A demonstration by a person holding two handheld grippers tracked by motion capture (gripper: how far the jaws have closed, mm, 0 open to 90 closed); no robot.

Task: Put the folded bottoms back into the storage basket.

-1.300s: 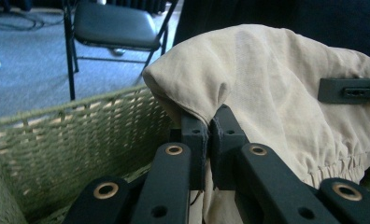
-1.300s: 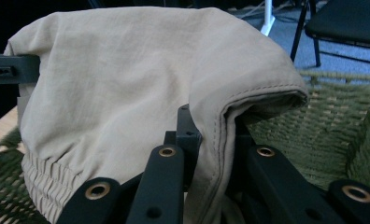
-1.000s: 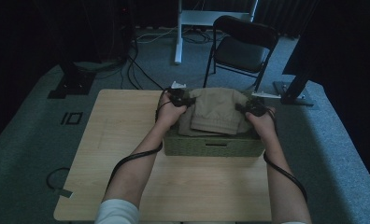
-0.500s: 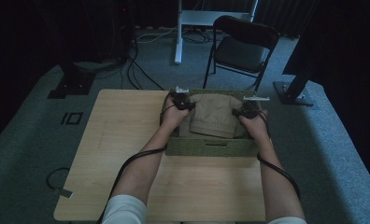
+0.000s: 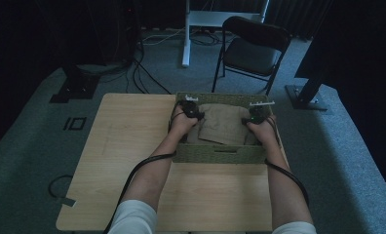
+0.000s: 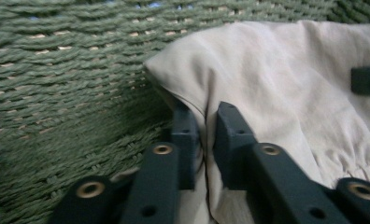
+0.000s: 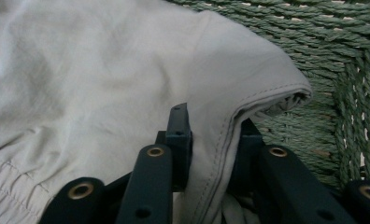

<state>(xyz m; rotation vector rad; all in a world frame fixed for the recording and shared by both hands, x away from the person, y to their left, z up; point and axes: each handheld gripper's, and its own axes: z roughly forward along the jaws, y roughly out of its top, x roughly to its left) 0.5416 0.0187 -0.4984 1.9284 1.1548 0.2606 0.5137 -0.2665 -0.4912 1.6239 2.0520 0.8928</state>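
Note:
A folded beige garment [image 5: 223,125] lies inside a green woven basket [image 5: 215,154] on the wooden table. My left gripper [image 5: 189,110] is down at the garment's left side, and in the left gripper view its jaws are shut on the edge of the garment [image 6: 267,88], with the left gripper [image 6: 205,133] close to the basket wall [image 6: 71,74]. My right gripper [image 5: 256,115] is at the garment's right side. In the right gripper view the right gripper [image 7: 213,140] pinches a folded seam of the garment [image 7: 127,70] beside the basket wall [image 7: 342,70].
The basket stands at the far right part of the table [image 5: 127,146]. A black folding chair [image 5: 252,48] and a white stand [image 5: 186,29] are on the carpet beyond the table. Cables [image 5: 142,73] run across the floor at the back left.
Both hands have moved farther away and lower, bringing the garment down into the basket. The basket also sits slightly farther from the person.

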